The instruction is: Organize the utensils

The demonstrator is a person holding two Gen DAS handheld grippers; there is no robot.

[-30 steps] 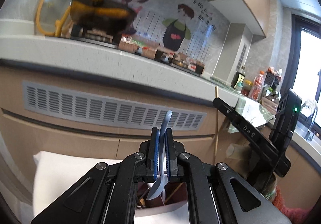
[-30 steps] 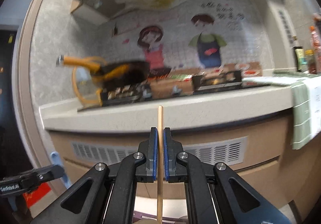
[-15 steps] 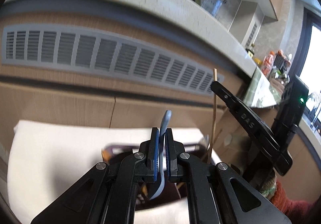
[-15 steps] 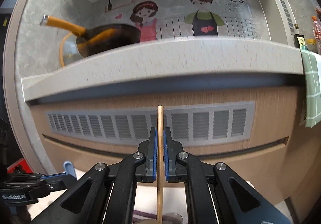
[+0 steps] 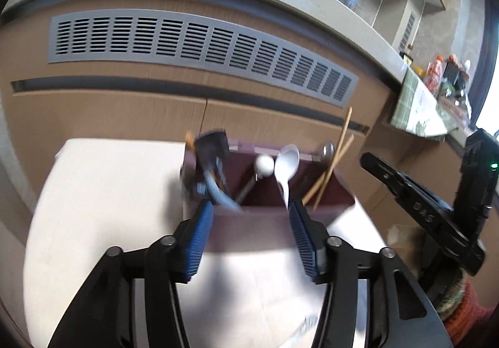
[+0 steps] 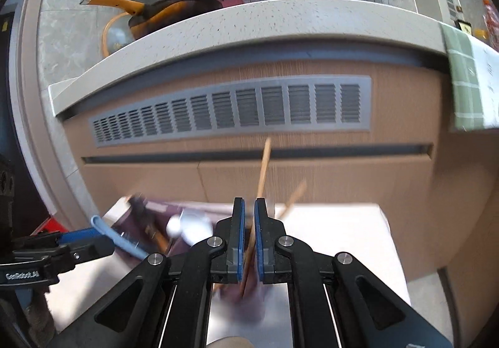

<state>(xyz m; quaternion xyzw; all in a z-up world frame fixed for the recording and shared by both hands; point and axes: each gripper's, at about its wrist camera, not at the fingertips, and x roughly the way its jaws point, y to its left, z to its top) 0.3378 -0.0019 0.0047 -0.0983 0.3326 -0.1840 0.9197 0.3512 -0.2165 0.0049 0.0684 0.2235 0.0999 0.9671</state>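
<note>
The left claw (image 5: 251, 232) stands wide apart; its jaws have just been opening, and nothing is pressed between the blue pads now. The blue-grey spoon (image 5: 218, 193) lies just ahead of it, inside the dark maroon utensil box (image 5: 249, 217), leaning toward the left compartment, its handle pointing up and back toward the claw. In the same box stand a white spoon (image 5: 287, 165), a ladle with a round white head (image 5: 264, 165) and a pair of chopsticks (image 5: 335, 167), which lean toward the right side. The box sits on a white tabletop (image 5: 109, 192).

The right claw (image 6: 249, 239) is almost together and clamped on one wooden chopstick (image 6: 263, 170). This chopstick runs nearly upright, tilted a little to the right, with its lower end over the box (image 6: 162, 210); another chopstick (image 6: 293, 196) leans just beside it.

I judge that the coming move belongs to the right hand: the chopstick's long axis points down into the right compartment, directly below the claw, so it only needs release there. The left hand is nearer the spoon but seems finished.
</note>
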